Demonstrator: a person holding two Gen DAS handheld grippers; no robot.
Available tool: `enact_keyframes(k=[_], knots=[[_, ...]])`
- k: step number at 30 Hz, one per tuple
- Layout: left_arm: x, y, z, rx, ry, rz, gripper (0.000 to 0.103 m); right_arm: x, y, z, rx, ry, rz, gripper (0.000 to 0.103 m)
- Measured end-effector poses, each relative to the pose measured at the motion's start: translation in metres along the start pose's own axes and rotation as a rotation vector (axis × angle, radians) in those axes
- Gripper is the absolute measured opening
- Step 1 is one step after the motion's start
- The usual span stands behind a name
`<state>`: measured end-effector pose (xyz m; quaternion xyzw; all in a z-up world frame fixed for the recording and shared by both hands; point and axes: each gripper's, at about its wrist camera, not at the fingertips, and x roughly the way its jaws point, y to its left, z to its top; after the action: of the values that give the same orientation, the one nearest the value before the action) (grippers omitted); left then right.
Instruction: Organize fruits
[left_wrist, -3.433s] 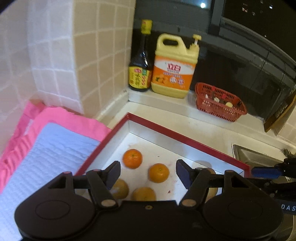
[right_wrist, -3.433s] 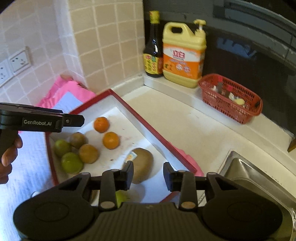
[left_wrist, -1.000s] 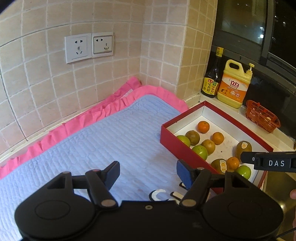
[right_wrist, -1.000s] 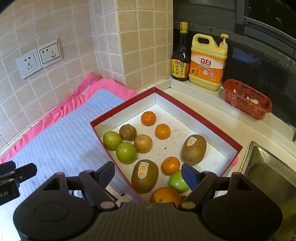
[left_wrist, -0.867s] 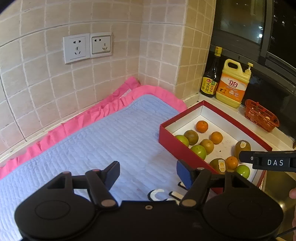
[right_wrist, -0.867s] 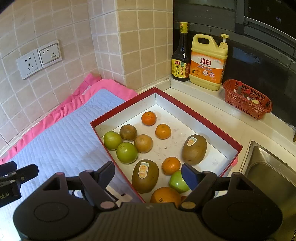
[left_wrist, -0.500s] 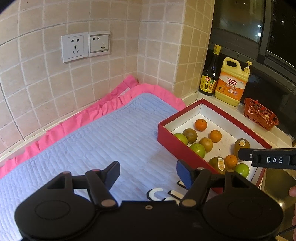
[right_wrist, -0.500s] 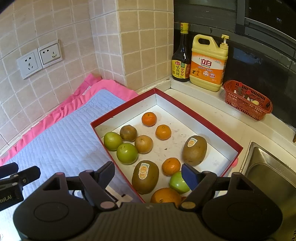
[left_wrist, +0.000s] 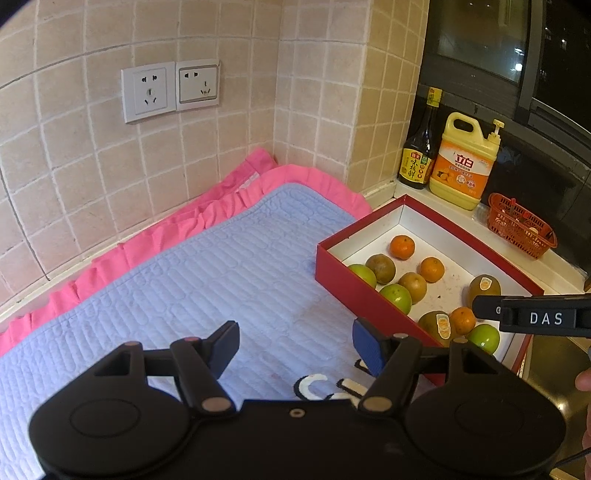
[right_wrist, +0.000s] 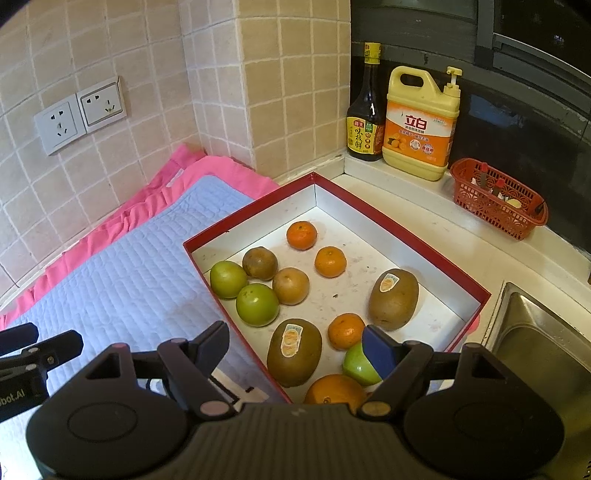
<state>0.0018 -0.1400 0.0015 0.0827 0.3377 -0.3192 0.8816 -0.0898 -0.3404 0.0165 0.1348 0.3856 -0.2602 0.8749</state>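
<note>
A red box (right_wrist: 424, 243) with a white floor holds several fruits: small oranges (right_wrist: 301, 235), green fruits (right_wrist: 257, 304), brown round fruits (right_wrist: 290, 285) and two stickered kiwis (right_wrist: 294, 351). A larger orange (right_wrist: 334, 389) lies at its near corner. The box also shows in the left wrist view (left_wrist: 354, 288). My right gripper (right_wrist: 295, 347) is open and empty, held above the box's near end. My left gripper (left_wrist: 293, 341) is open and empty above the blue mat (left_wrist: 207, 280), left of the box.
A soy sauce bottle (right_wrist: 365, 110), a yellow detergent jug (right_wrist: 421, 122) and a red basket (right_wrist: 496, 197) stand on the back ledge. A steel sink (right_wrist: 535, 339) lies right of the box. Tiled walls with sockets (left_wrist: 170, 88) rise behind the pink-edged mat.
Since 3.4 s ago both grippers have pulled back and up from the box, and the right one has opened wider. Over the last second they hardly move.
</note>
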Motion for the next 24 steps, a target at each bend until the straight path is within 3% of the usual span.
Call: enact_keyframes(k=[24], knots=[[0.0043,-0.0078,0.0003,0.039,-0.004,0.027,0.080,0.0044,-0.0009,-0.0018,-0.003,0.007,0.000,0.081]])
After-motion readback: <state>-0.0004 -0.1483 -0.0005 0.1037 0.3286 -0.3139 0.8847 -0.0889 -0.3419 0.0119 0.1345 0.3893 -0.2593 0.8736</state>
